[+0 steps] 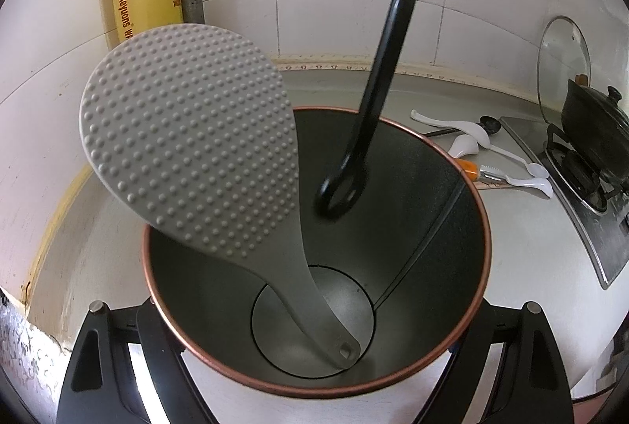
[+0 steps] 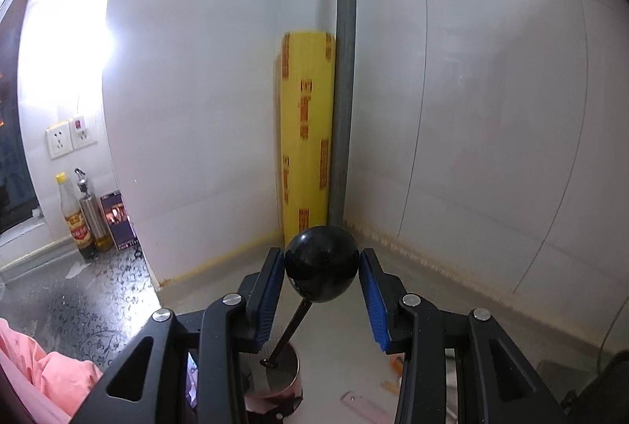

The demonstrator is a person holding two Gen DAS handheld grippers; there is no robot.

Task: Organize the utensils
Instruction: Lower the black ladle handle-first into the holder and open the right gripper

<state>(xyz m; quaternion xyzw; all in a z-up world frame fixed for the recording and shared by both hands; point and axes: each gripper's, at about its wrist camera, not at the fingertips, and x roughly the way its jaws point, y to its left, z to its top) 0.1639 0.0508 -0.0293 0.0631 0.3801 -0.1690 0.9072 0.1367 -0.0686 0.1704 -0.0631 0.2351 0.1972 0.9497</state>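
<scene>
We see a grey rice paddle [image 1: 188, 133] studded with raised dots, standing in a dark holder [image 1: 432, 219] with a copper-coloured rim, beside a glossy black ladle [image 1: 377, 78]. At two o'clock lie white spoons [image 1: 464, 143] on the pale grey surface [image 1: 511, 247]. The yellow wrap roll [image 2: 306, 133] bears orange lettering, and the right gripper [image 2: 321, 267] has blue pads [image 2: 271, 286].

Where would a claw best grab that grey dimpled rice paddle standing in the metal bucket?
By the flat dimpled head of the rice paddle, from above: it leans out over the left rim of the metal bucket, while the handle sits deep inside beside the black ladle.
</scene>
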